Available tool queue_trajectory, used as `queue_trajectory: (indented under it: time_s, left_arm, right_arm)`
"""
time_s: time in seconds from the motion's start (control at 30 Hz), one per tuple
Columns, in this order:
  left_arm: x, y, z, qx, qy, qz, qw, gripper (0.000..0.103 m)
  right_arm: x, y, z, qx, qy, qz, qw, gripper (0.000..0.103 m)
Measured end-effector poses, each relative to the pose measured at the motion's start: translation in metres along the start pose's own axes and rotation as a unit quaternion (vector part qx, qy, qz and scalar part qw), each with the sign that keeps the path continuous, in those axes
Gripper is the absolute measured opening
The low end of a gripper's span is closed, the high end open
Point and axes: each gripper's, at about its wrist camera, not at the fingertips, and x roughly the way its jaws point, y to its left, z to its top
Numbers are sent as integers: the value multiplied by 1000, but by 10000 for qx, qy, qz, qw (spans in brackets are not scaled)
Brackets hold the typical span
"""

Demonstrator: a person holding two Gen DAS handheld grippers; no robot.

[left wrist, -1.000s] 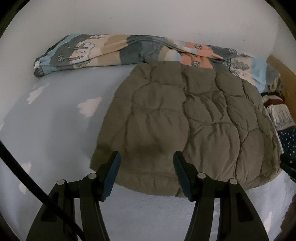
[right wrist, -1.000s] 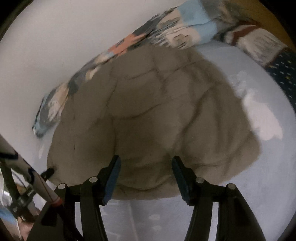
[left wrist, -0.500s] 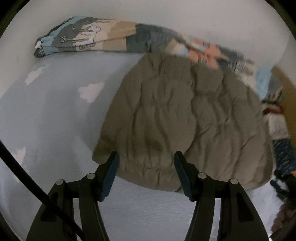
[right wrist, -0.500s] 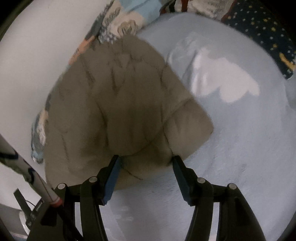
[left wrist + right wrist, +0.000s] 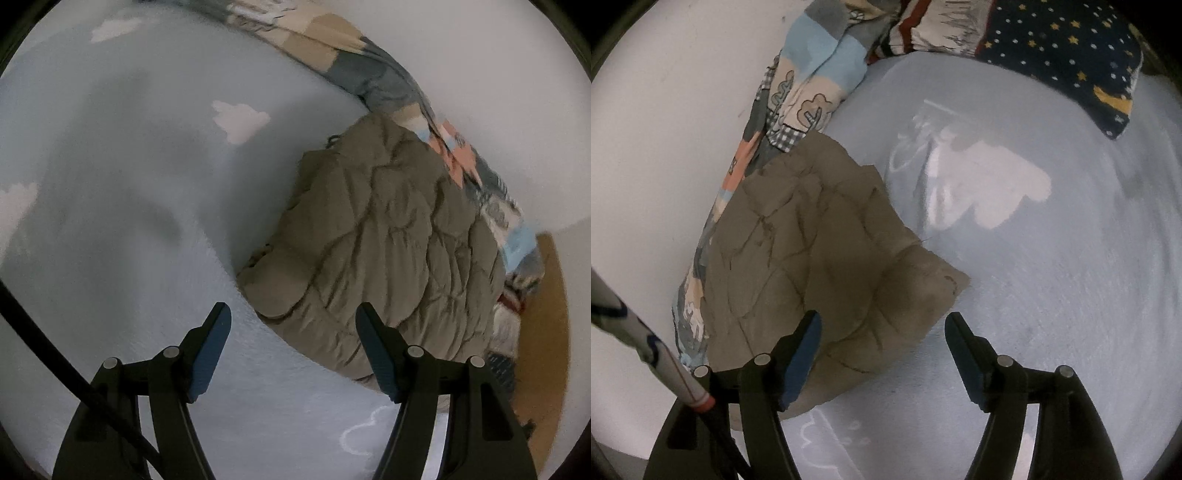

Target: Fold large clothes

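Observation:
An olive-brown quilted padded garment (image 5: 384, 243) lies folded into a thick bundle on the pale blue bed sheet (image 5: 129, 206). In the left wrist view its left end sits just beyond my left gripper (image 5: 293, 334), whose jaws are opening with nothing pressed between them. In the right wrist view the same garment (image 5: 820, 258) fills the left half, one corner pointing right. My right gripper (image 5: 882, 339) hovers over that near corner, its jaws also opening, empty, with the left fingertip (image 5: 809, 332) above the fabric.
A patterned blanket (image 5: 369, 70) lies bunched along the white wall behind the garment (image 5: 798, 92). A navy star-print pillow (image 5: 1067, 55) and a striped cloth (image 5: 931, 29) rest at the bed's head. A wooden bed frame edge (image 5: 550, 332) shows at right. A sleeve (image 5: 646, 343) crosses the lower left.
Both grippers have rolled and slid apart, the left toward the garment's left end, the right toward its right corner. Both pairs of jaws stand wider than before. The garment has not moved.

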Motion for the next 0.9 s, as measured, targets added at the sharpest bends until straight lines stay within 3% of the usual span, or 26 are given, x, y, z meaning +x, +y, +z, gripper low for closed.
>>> queue_trajectory:
  time_s: [0.37,0.7,0.9]
  left_arm:
    - [26,13,1,-870,41,-766,9932,69]
    - [47,22,1,-1088,-149,-955,9894,69]
    - [60,30,3,-1222,-223,-1172,9853,76]
  right_arm:
    - [8,-28,6,721,24,349,9968,81]
    - [33,-53,3,1367,7,727,9879,83]
    - [55,-60,3,1592,8,915,9830,84]
